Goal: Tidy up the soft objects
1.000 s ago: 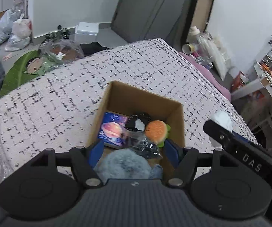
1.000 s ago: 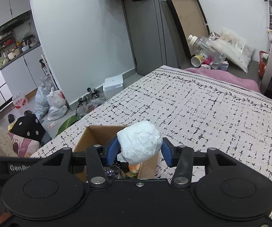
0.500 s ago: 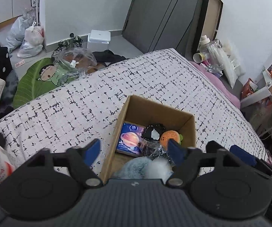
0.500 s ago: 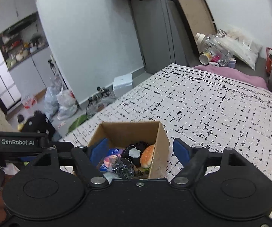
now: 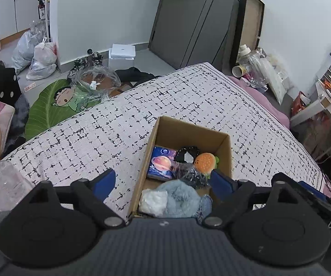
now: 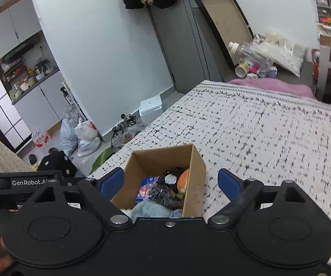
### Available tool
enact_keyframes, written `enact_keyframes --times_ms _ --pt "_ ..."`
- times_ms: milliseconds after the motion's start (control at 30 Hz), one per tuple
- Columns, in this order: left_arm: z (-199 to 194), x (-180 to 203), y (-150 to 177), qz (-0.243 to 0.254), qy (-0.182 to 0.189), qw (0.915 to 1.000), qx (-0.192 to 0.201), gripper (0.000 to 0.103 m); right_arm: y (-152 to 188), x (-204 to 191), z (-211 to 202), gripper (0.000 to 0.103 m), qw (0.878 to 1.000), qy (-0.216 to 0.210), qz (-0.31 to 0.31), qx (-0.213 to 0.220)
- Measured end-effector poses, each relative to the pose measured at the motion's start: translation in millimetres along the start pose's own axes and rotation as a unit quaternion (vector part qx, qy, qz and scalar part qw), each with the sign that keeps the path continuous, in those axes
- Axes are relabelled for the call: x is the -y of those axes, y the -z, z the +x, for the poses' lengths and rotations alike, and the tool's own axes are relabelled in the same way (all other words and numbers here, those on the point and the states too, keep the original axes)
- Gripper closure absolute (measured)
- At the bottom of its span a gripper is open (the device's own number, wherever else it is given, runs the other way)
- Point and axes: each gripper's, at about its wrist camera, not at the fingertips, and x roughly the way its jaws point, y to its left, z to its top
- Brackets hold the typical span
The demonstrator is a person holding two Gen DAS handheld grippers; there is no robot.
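Left gripper (image 5: 163, 184): jaws spread wide and have just been opening; nothing pressed between the blue pads, which straddle the near end of the box from above.
Water bottle (image 5: 3, 184): clear plastic, at the far left edge of the left wrist view, left of the left gripper.
Bedspread (image 5: 124, 124): white with black dashes; bears the box, stretches ahead of both grippers.
Cardboard box (image 5: 188, 128): open-topped, directly ahead of and below the left gripper; ahead of and slightly left of centre for the right gripper.
White wad (image 5: 153, 201): crumpled, in the box's near left corner, just inside the left gripper's left pad line.
Blue fluffy item (image 5: 181, 197): beside the wad, nearest the left gripper, touching the wad.
Planet-print packet (image 5: 162, 164): against the box's left wall, farther in.
Black crinkled item (image 5: 191, 176): mid-box, beyond the fluffy item.
Burger plush (image 5: 204, 162): by the right wall, farther in.
Right gripper (image 6: 171, 184): jaws wide apart, just been opening; empty, with the box between and below the pads.
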Motion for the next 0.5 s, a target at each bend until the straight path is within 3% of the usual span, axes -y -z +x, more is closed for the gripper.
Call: enact_keyframes --times_ms 67,167,500 --pt "-5.0 2.4 3.2 0.006 0.0 1.0 -0.002 0.014 1.7 2.1 -7.3 0.013 1.0 -0.002 0.009 -0.002" --pt "-12.6 6.0 8.3 0.015 0.004 0.9999 -0.005 0.013 4.8 3.0 -19.0 0.001 1.0 0.012 0.009 0.003" --pt "-37.9 15.2 27.5 0.043 0.011 0.999 0.003 0.008 16.2 17.4 -59.0 0.0 0.999 0.042 0.025 0.005"
